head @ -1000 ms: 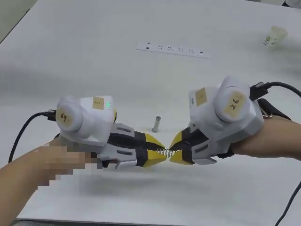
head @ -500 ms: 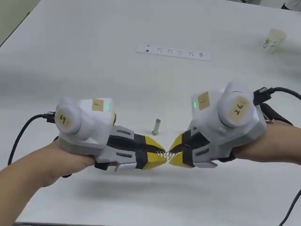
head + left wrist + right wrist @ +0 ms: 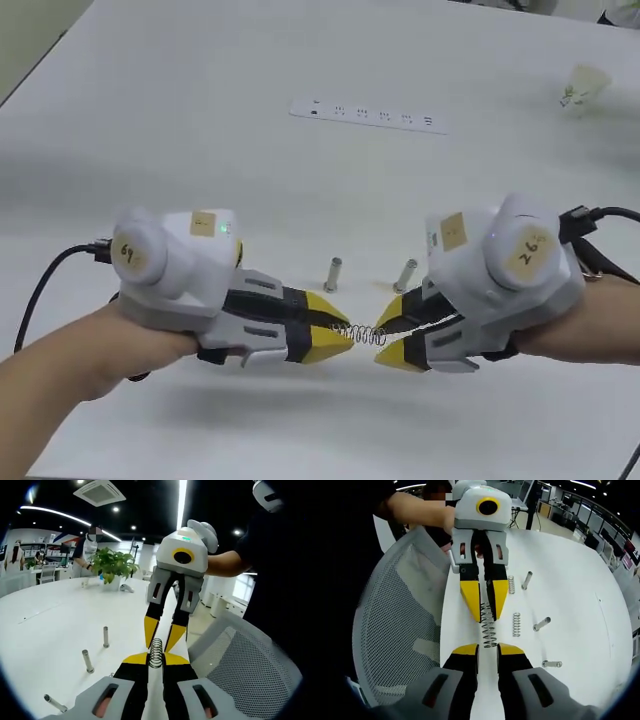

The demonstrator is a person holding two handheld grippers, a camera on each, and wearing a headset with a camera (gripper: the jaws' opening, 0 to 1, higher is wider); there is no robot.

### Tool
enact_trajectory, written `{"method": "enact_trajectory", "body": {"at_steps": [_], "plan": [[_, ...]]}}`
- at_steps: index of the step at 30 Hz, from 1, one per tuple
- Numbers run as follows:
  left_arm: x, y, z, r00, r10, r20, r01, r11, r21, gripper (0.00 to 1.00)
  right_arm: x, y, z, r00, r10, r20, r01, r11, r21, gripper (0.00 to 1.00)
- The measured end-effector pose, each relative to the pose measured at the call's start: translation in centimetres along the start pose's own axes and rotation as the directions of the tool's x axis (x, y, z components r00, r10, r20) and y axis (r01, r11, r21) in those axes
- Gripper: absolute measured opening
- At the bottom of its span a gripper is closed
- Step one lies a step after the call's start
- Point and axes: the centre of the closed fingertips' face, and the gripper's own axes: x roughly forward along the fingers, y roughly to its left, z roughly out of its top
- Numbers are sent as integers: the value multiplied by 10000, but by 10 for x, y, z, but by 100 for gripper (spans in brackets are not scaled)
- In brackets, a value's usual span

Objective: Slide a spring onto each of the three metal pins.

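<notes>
In the head view, your left claw [image 3: 343,340] and right claw [image 3: 388,338] meet tip to tip low over the table [image 3: 200,120]. The spring [image 3: 360,333] runs level between them, clear of the table, one end in each claw. Both claws are narrowed to about the spring's width. Just beyond them two pins [image 3: 333,272] stand upright, apart from each other. A power strip [image 3: 370,114] lies farther back, and a cup [image 3: 585,82] sits at the far right.

In the left gripper view, your left claw [image 3: 156,659] is almost closed and pinches the near end of the spring [image 3: 156,651]. The right claw [image 3: 160,641] comes in from above, its tips on the far end. To the left, two pins [image 3: 106,636] stand upright and a third pin [image 3: 54,703] lies flat. A mesh chair [image 3: 240,665] is on the right.

In the right gripper view, your right claw [image 3: 488,651] shows only a narrow gap, with the spring's [image 3: 488,627] end between its tips. The left claw [image 3: 485,616] clamps the other end. Two loose springs [image 3: 516,624] lie on the table to the right, among three pins [image 3: 541,624].
</notes>
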Motion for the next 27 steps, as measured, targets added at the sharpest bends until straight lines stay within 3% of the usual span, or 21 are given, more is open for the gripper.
{"method": "enact_trajectory", "body": {"at_steps": [17,27], "plan": [[0,-2,1,10000,-51,-38,52,9999,93,2,-7,-2,7,9998,-159,137,169,9972,-733,8],[2,-1,-7,9998,-61,-166,62,10000,47,2,-16,-3,19,9995,-54,323,97,9910,-1334,7]]}}
